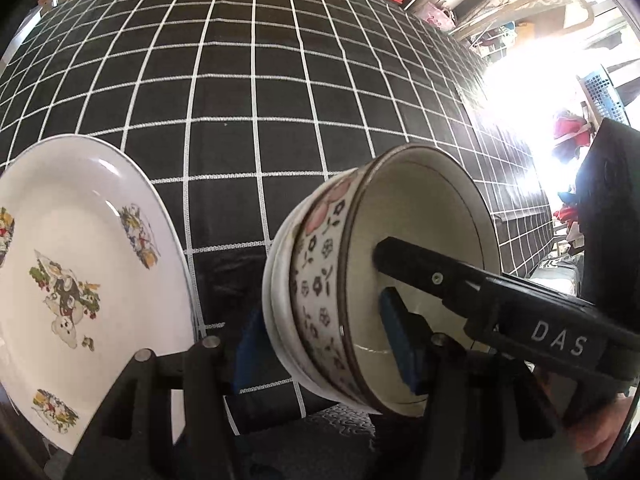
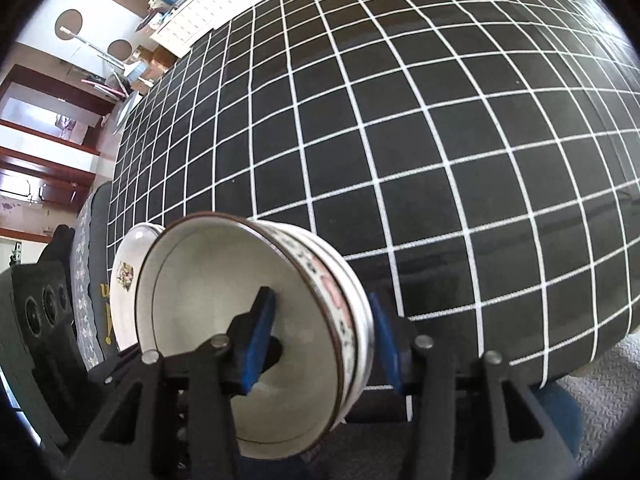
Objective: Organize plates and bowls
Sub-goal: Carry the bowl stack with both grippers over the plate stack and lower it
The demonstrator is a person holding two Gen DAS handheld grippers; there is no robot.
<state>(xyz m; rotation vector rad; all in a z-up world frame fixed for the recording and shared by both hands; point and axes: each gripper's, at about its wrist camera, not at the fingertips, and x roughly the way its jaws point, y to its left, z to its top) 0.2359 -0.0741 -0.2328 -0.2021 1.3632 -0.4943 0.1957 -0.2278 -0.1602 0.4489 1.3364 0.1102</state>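
Both tongs straddle the wall of the nested bowls, one pad inside, one outside. The right tongs are clenched on it; the left tongs look slack. The plate lies left of them on the desk.

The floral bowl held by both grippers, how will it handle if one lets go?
The floral bowl looks glazed, so probably slippery. It is tilted on edge, so it may swing. A second bowl nests under it and could slide off and break.
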